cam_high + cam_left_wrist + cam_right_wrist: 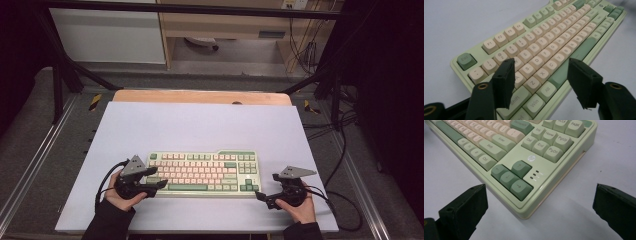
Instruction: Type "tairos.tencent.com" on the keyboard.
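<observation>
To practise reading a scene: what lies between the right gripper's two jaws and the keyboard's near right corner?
Bare white table, as the right gripper view shows: the right gripper stands open just short of the keyboard, whose arrow-key corner points at the gap between the jaws.

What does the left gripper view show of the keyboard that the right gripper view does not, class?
Left gripper view: the green Esc key, the cream F-keys and the letter rows, seen between the left hand-held gripper jaws.

Right gripper view: the dark green arrow keys, the silver logo, three small indicator lights and the Del/End cluster.

Both: the pale green and cream plastic keyboard lying on the white table surface, with two black jaws standing apart, pressing on nothing.
</observation>
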Motion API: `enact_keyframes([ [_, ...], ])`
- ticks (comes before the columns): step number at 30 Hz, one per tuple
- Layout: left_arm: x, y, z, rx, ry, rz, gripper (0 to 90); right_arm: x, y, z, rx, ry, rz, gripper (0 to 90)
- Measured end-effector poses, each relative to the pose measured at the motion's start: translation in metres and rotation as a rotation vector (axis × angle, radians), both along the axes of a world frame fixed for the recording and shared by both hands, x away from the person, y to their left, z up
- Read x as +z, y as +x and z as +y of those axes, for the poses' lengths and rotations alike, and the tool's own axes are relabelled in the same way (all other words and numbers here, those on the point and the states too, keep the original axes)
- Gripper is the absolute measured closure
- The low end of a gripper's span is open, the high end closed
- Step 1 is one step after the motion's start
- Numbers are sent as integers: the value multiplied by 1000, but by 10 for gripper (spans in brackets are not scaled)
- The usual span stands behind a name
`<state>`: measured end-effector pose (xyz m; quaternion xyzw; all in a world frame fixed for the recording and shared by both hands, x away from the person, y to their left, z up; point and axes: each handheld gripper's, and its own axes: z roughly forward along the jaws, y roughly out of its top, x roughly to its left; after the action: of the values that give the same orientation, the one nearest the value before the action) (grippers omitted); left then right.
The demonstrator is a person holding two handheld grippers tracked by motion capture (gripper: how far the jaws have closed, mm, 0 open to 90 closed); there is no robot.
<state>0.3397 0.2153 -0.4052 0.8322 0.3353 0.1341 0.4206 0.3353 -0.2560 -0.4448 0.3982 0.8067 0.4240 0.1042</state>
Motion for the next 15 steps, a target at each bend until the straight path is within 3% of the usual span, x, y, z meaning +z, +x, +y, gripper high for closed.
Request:
enact_keyframes([
  [15,0,11,-13,-9,-18,31,626,0,0,0,0,-2,2,4],
])
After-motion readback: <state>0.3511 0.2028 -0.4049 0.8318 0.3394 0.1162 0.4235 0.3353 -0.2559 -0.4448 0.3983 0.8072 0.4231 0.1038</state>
